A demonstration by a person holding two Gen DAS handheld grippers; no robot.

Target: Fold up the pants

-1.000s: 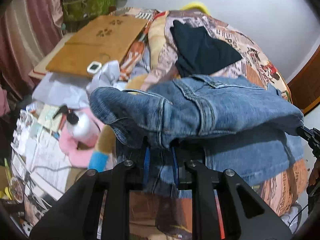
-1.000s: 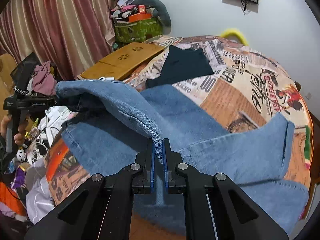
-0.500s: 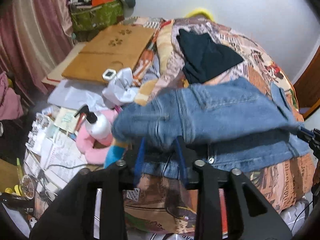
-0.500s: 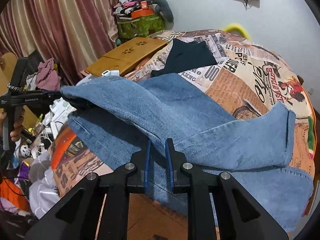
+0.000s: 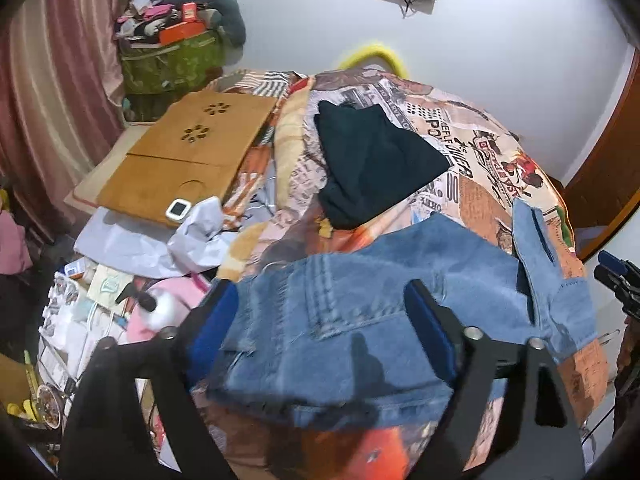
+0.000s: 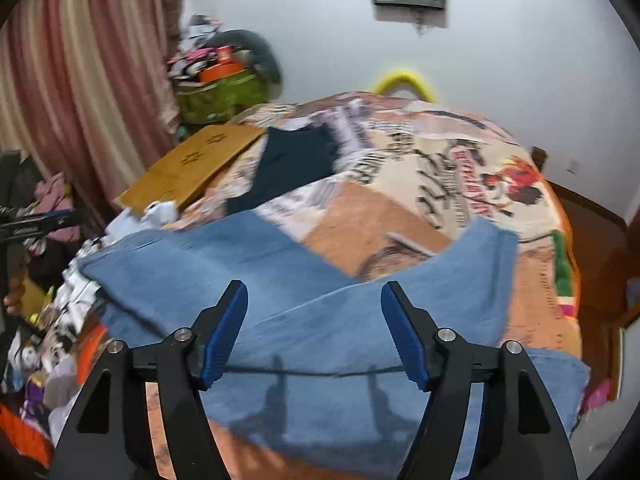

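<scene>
- Lying folded across the near edge of the bed with the newspaper-print cover (image 6: 440, 184), the blue denim pants (image 5: 360, 320) fill the lower middle of both wrist views.
- Their long axis runs side to side: in the left wrist view the waistband end with its seams and belt loop sits at lower centre, and the cloth stretches toward a turned-up leg end at the right edge; in the right wrist view one leg end rises toward the right of the frame.
- Left gripper (image 5: 328, 320) – its jaws have just been opening and stand wide above the waistband, blue pads clear of the denim.
- Right gripper (image 6: 314, 328) – jaws likewise just opened, with the pants (image 6: 340, 320) below the gap and nothing pinched.
- A second ago both grippers were clamped on a raised fold of denim; that fold now lies flat on the lower layer.
- Folded dark garment (image 5: 372, 168) lies on the bed in the upper middle, well apart from the pants.
</scene>
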